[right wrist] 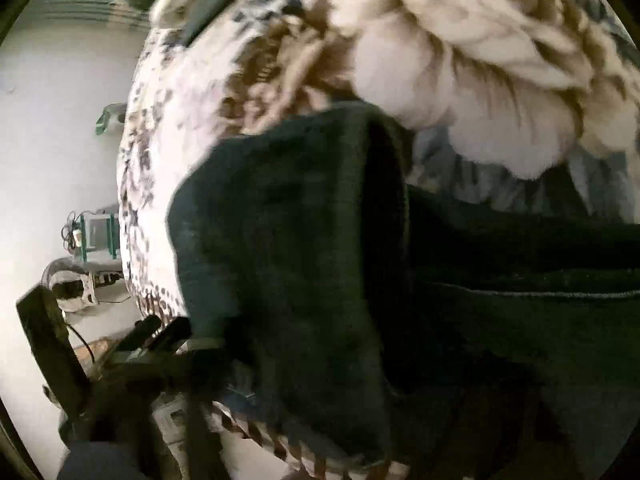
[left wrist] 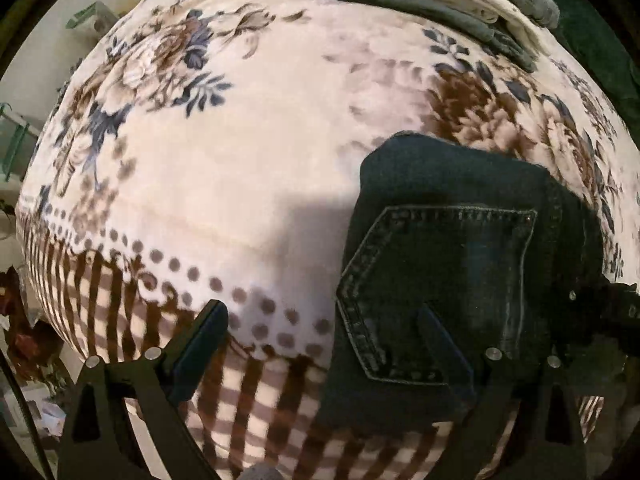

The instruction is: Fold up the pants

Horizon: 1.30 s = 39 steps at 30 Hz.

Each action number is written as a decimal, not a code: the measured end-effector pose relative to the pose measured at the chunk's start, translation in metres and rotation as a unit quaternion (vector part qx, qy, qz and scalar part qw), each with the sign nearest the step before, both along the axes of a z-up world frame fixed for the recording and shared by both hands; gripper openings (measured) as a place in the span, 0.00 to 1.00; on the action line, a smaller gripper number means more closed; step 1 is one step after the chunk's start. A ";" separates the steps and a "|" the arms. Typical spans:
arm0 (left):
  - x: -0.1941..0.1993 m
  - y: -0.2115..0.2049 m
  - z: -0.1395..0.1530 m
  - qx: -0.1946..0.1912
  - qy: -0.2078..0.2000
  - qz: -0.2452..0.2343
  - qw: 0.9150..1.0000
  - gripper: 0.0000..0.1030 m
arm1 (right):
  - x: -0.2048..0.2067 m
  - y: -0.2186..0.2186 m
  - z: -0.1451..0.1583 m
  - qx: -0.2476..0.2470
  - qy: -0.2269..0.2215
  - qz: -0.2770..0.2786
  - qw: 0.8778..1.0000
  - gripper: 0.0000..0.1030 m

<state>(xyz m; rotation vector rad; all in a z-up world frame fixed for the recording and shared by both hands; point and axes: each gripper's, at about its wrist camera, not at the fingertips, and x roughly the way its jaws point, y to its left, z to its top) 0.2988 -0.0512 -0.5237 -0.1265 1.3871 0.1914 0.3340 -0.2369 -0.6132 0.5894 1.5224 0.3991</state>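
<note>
Already the jeans point(left wrist: 460, 248) lie as a compact dark bundle on the bed's floral blanket point(left wrist: 224, 184), back pocket point(left wrist: 436, 292) up, near the blanket's striped edge. From that I judge the folding mostly done; perhaps a last fold or smoothing remains. My left hand-held gripper point(left wrist: 320, 344) hangs wide open and empty, one finger over the blanket, the other over the pocket. My right hand-held gripper is buried in denim in its own blurred view; whether it grips the jeans point(right wrist: 280, 248) I cannot tell. Further off, folded clothes point(left wrist: 452, 4) are stacked at the blanket's far edge.
</note>
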 end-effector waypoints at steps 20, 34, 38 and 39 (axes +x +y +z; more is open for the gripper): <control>0.001 -0.138 0.028 -0.041 -0.015 -0.106 0.993 0.94 | -0.116 -0.298 0.077 -0.123 -0.004 -0.234 0.964 0.26; 0.034 -0.167 -0.037 -0.132 0.049 -0.071 0.988 0.94 | -0.112 -0.341 0.041 -0.049 0.017 -0.254 0.966 0.73; 0.042 -0.170 -0.047 -0.134 0.058 -0.069 0.987 0.94 | -0.099 -0.334 0.019 -0.047 0.032 -0.220 0.974 0.73; 0.044 -0.173 -0.048 -0.132 0.058 -0.072 0.987 0.94 | -0.096 -0.331 0.012 -0.042 0.038 -0.214 0.975 0.73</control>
